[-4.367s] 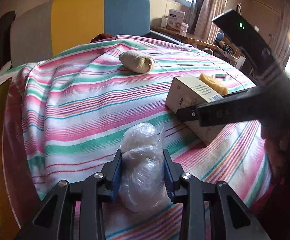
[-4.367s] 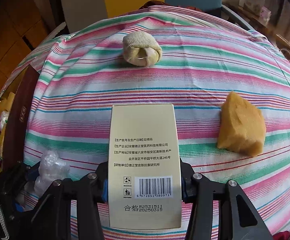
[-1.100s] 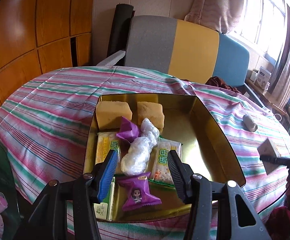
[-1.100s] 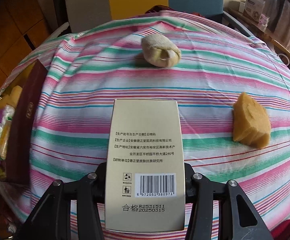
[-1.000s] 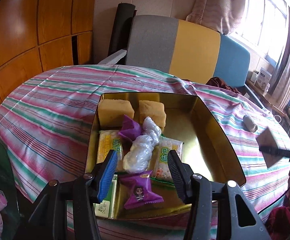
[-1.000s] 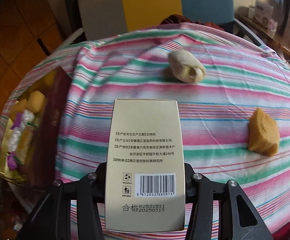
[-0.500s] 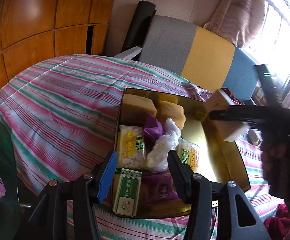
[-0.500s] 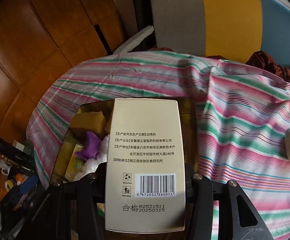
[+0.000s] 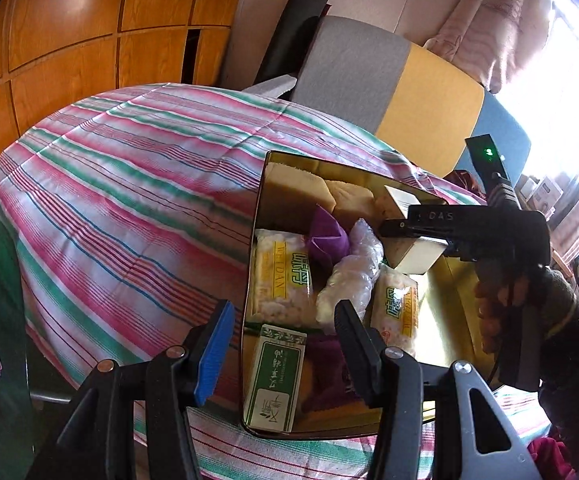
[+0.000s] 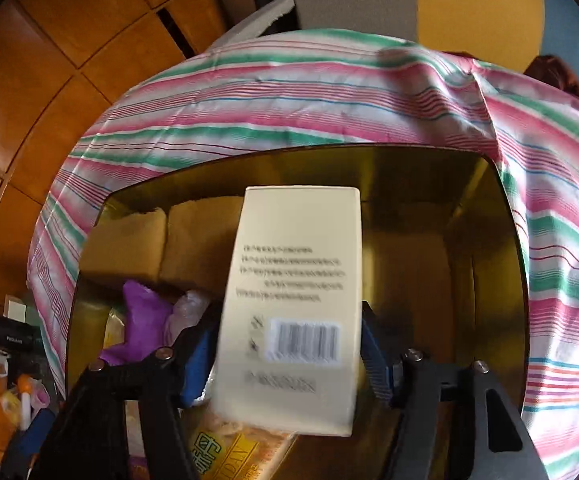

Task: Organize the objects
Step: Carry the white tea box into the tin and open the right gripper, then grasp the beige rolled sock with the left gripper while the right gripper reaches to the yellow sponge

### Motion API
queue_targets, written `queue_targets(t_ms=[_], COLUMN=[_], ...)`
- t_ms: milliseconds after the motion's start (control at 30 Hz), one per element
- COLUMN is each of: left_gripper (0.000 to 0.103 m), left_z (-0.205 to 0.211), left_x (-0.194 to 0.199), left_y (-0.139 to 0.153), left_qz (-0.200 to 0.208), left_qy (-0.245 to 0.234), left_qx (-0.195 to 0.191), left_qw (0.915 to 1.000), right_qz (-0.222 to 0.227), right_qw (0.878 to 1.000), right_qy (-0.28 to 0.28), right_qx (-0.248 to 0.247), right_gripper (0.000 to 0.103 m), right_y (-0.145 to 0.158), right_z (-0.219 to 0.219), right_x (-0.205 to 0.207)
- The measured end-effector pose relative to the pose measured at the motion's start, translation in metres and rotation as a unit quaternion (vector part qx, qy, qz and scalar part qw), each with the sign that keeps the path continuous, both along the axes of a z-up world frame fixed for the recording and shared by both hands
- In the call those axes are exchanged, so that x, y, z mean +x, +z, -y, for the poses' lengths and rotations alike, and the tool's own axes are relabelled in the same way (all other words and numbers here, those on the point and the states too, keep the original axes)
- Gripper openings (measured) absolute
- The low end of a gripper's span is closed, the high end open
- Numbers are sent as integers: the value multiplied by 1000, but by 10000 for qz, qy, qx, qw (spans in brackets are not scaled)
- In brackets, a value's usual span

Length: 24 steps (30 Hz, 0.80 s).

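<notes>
The right gripper [image 10: 289, 354], jaws just widening, seems to release the cream box [image 10: 293, 304] over the gold tin [image 10: 485, 264], long axis toward 12 o'clock; the left gripper [image 9: 281, 344] hangs open, empty

Gold rectangular metal tin [image 9: 455, 312] sits on the striped-cloth-covered desk [image 9: 129, 184], toward its right side in the left wrist view. Inside the tin, at the far wall: two tan sponge-cake blocks [image 9: 309, 194] side by side. Just before them: purple wrapped sweet [image 9: 326, 236], with crumpled clear plastic bag [image 9: 349, 276] to its right. Two yellow-printed snack packets [image 9: 279, 280] flank the bag, left and right. At the near wall: green-and-white small carton [image 9: 275, 378]. Cream cardboard box [image 10: 293, 304] hangs tilted over the tin's middle, between the jaws of the right hand-held gripper [image 10: 285, 356], above the bag and right packet. Grey, yellow and blue chair back [image 9: 393, 96] stands behind the desk.
</notes>
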<state>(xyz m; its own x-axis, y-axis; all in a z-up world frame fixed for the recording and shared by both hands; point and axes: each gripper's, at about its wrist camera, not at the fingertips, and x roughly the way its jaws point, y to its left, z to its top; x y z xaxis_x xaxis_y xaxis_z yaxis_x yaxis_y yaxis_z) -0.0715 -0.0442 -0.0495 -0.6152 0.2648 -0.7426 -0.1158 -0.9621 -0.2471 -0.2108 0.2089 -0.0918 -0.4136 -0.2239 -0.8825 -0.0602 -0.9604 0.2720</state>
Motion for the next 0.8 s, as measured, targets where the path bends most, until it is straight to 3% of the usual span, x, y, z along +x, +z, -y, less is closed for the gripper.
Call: queue_targets(t_ms=[467, 800], left_gripper=[53, 53], left_z=[-29, -61], left_x=[18, 32], left_y=[24, 34], left_qz=[-363, -475], left_qy=[-291, -670], left_qx=[-266, -504], left_qw=[9986, 9953], right_qz=[-814, -1095], right_qw=[9966, 9931], right_qy=[90, -338], right_qx=[126, 251], right_gripper=[77, 78], right_y=[54, 74], right_z=[-22, -91], right_x=[78, 150])
